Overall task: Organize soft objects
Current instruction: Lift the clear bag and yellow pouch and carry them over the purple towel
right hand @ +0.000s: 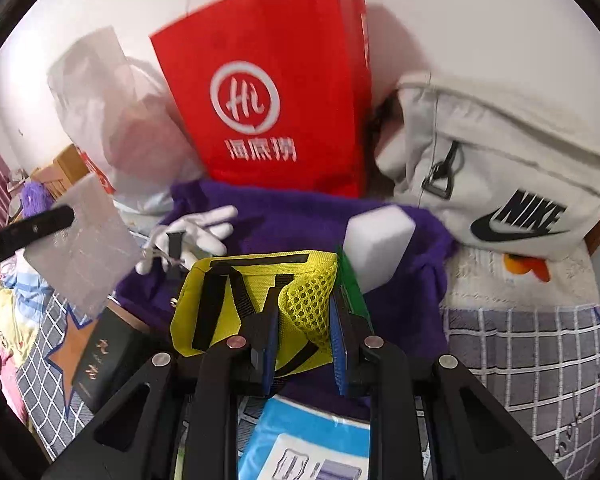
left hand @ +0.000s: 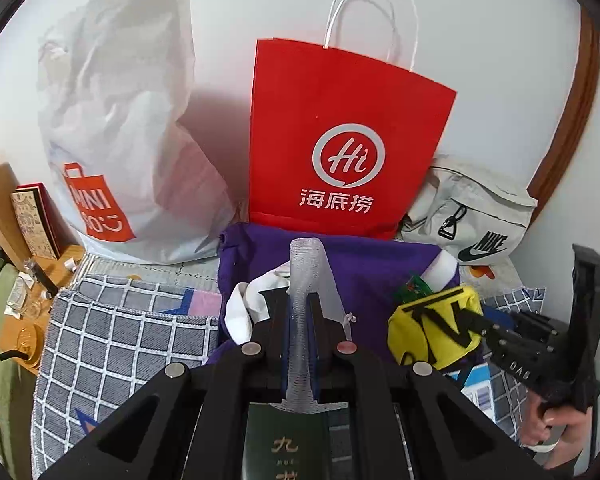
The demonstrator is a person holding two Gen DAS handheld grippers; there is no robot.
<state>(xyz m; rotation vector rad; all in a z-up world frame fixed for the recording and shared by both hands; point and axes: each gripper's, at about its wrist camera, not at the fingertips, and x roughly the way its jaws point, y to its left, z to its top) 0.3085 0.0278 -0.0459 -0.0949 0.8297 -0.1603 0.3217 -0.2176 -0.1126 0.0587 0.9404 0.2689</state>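
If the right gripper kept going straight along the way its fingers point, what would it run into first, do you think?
The right gripper is already shut on the yellow mesh pouch. Straight ahead, it would likely meet the purple cloth first, then the red paper bag standing behind it; depth is hard to judge.

checked bedspread [left hand: 112, 336], purple cloth [left hand: 364, 256], bags

The red paper bag [left hand: 348, 140] hides the purple cloth's [left hand: 340, 256] far edge, and its handles blur in the right wrist view.
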